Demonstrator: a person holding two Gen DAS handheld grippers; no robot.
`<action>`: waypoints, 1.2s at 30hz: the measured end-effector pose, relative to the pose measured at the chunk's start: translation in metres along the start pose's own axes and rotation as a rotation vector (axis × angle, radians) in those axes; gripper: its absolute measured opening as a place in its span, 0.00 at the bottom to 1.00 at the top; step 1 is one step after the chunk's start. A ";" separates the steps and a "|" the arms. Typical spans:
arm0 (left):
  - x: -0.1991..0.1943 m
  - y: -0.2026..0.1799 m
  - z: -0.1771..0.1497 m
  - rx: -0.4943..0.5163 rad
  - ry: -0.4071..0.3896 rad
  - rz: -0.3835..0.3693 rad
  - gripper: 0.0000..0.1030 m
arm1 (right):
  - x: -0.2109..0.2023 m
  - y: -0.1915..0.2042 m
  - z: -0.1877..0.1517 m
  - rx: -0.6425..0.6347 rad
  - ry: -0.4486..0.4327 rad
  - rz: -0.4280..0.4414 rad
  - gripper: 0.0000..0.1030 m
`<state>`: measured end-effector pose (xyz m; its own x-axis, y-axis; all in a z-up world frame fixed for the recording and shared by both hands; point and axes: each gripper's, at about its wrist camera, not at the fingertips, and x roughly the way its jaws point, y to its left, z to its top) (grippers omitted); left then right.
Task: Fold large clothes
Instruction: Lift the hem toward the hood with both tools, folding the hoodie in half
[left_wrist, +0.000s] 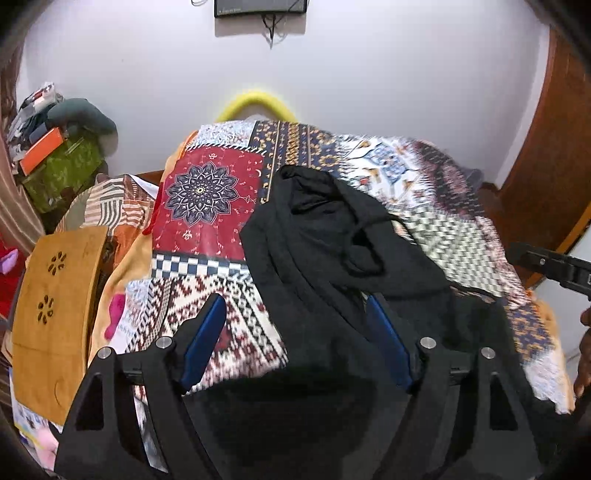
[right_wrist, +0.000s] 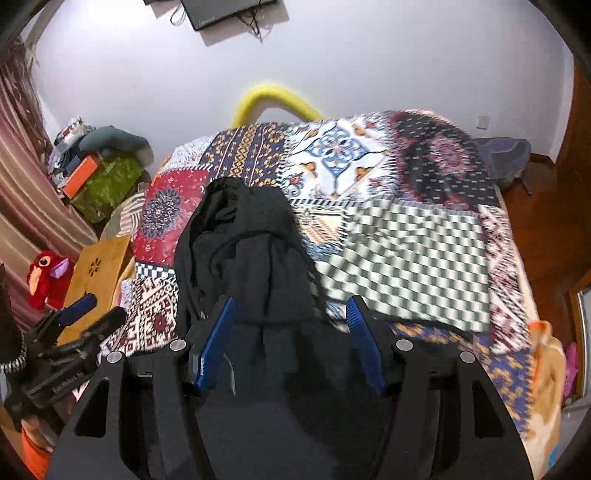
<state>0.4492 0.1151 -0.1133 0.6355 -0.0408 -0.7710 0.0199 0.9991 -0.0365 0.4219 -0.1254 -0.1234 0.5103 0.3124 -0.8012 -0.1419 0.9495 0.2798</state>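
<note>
A black garment (left_wrist: 332, 236) lies bunched lengthwise on the patchwork bedspread (left_wrist: 207, 192), reaching from the bed's near edge toward its middle. The left gripper (left_wrist: 295, 332) is spread wide, pinching nothing (cloth lies below it). The right gripper (right_wrist: 291, 332) stands apart over the garment, pads clear of it.

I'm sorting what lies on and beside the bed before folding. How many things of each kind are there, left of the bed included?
Black garments: 1
Patchwork bedspreads: 1
Red plush birds: 1
Perforated wooden boards: 1
Green boxes: 1
Orange boxes: 1
Total: 6
</note>
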 end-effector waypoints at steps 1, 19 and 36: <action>0.012 0.001 0.004 -0.004 0.013 -0.002 0.75 | 0.013 0.004 0.004 0.007 0.009 0.005 0.57; 0.154 0.042 -0.004 -0.282 0.228 -0.218 0.38 | 0.115 0.007 0.012 0.076 0.096 -0.008 0.49; -0.017 -0.016 -0.015 0.069 0.041 -0.159 0.10 | -0.048 0.022 -0.044 -0.167 -0.012 0.046 0.10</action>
<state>0.4265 0.0998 -0.1092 0.5878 -0.1973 -0.7846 0.1713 0.9782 -0.1176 0.3570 -0.1182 -0.1015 0.5100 0.3561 -0.7830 -0.3041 0.9261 0.2231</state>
